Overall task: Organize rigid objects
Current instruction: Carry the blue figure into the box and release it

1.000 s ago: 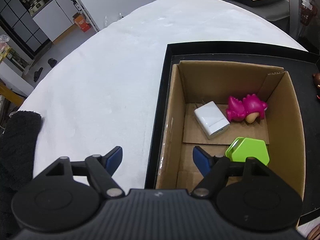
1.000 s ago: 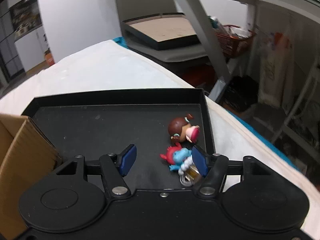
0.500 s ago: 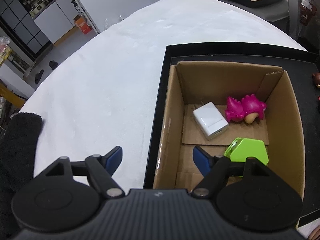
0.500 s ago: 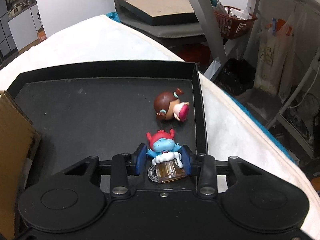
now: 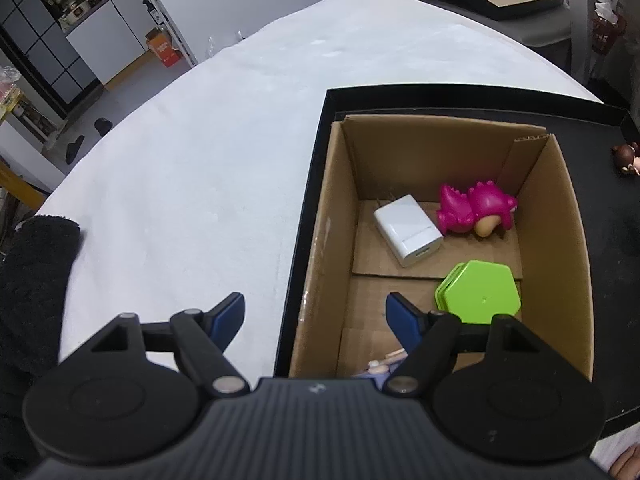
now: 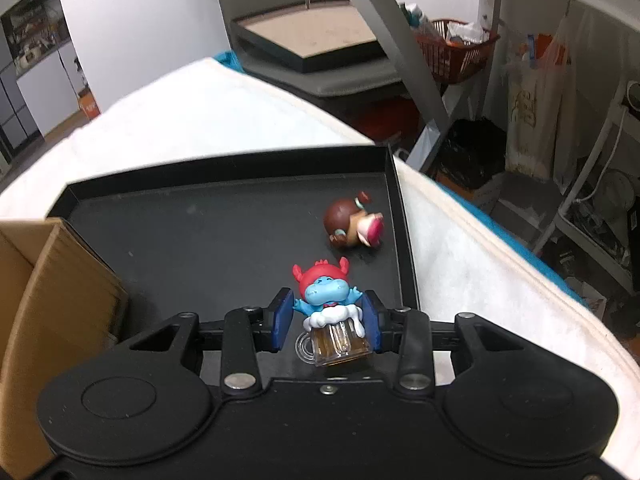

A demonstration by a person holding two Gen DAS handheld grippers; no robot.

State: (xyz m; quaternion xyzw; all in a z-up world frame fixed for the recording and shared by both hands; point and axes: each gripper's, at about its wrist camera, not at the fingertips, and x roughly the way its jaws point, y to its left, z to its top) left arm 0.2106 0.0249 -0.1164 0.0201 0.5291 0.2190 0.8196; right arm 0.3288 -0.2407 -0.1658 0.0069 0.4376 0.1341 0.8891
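While my right claw was clamped on the blue hippo toy sitting in its beer mug, raised above the black tray, only that camera showed it. My left claw hung with its fingers wide apart over the near corner of the cardboard box, whose inside only that view revealed: a white charger, a pink dinosaur and a green hexagon case. I saw a brown doll lying on the tray. White cloth covered the table; shelves and a red basket stood beyond.
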